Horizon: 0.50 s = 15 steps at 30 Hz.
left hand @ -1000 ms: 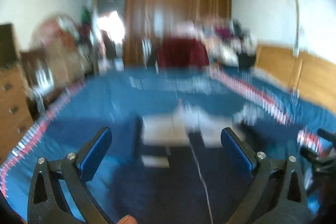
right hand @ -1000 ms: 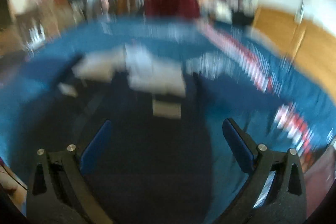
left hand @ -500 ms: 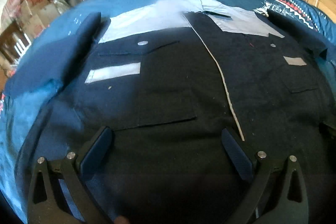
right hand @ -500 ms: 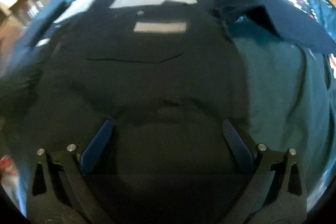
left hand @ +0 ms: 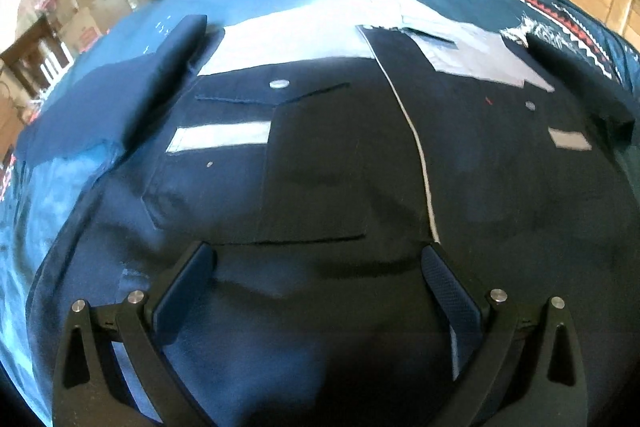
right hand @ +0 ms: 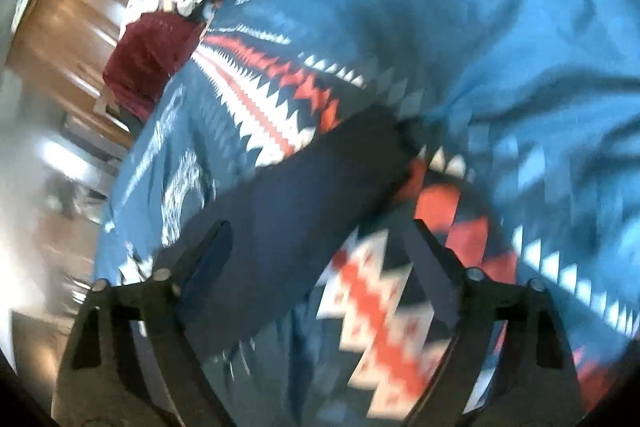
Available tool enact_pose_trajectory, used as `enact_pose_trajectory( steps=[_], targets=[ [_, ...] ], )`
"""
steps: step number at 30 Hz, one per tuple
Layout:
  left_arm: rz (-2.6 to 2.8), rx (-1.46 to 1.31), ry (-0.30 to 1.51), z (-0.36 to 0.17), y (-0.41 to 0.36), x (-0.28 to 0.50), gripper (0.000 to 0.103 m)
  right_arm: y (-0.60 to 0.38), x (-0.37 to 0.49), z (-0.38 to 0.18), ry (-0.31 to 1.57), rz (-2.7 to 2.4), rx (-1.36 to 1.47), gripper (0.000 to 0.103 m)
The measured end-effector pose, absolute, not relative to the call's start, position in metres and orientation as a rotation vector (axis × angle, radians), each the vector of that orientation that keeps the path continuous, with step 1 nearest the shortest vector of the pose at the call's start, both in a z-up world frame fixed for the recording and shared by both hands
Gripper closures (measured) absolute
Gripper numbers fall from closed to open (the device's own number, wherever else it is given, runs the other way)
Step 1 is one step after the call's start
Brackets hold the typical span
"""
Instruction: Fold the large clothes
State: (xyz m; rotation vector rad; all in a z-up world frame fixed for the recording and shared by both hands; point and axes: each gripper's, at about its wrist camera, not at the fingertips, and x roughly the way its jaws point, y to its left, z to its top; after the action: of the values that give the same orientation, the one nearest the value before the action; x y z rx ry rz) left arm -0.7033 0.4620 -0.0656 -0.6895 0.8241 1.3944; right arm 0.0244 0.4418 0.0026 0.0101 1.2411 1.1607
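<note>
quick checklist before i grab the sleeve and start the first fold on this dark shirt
1. Shirt laid flat, front up, on the blue bedspread: ok.
2. Left gripper open, jaws wide over the lower shirt front, nothing between them: ok.
3. Right gripper open: ok.
4. Right gripper lined up with the dark sleeve: the sleeve runs between the jaws, but the view is blurred, so contact: cannot tell.
5. Left sleeve spread out to the side: ok.
6. Shirt hem flat: below the left wrist view, cannot tell.
</note>
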Motion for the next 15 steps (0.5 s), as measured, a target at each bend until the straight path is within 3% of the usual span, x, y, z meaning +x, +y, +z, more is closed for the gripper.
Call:
enact_pose_trajectory(
  steps=[6, 9, 10, 11, 13, 15],
  targets=[
    [1.456, -0.606, 0.739, -0.042, 0.466, -0.690, 0.000, 0.466, 0.037, -0.020, 1.292, 1.116, -0.042, 0.034],
    [1.460, -0.581, 0.696, -0.030, 0.471, -0.682, 0.000, 0.475, 0.039, -0.024, 1.254, 1.097, -0.098, 0.055],
    [1.462, -0.575, 0.674, -0.024, 0.473, -0.681, 0.000, 0.477, 0.037, -0.020, 1.227, 1.090, -0.114, 0.073],
    [1.467, -0.570, 0.657, -0.020, 0.474, -0.681, 0.000, 0.482, 0.037, -0.021, 1.210, 1.100, -0.122, 0.085],
    [1.471, -0.561, 0.610, -0.006, 0.476, -0.682, 0.000, 0.492, 0.014, 0.002, 1.140, 1.160, -0.121, 0.095],
    [1.474, -0.534, 0.570, 0.010, 0.474, -0.687, 0.000, 0.505, -0.043, 0.049, 1.048, 1.322, -0.108, 0.097]
  ],
)
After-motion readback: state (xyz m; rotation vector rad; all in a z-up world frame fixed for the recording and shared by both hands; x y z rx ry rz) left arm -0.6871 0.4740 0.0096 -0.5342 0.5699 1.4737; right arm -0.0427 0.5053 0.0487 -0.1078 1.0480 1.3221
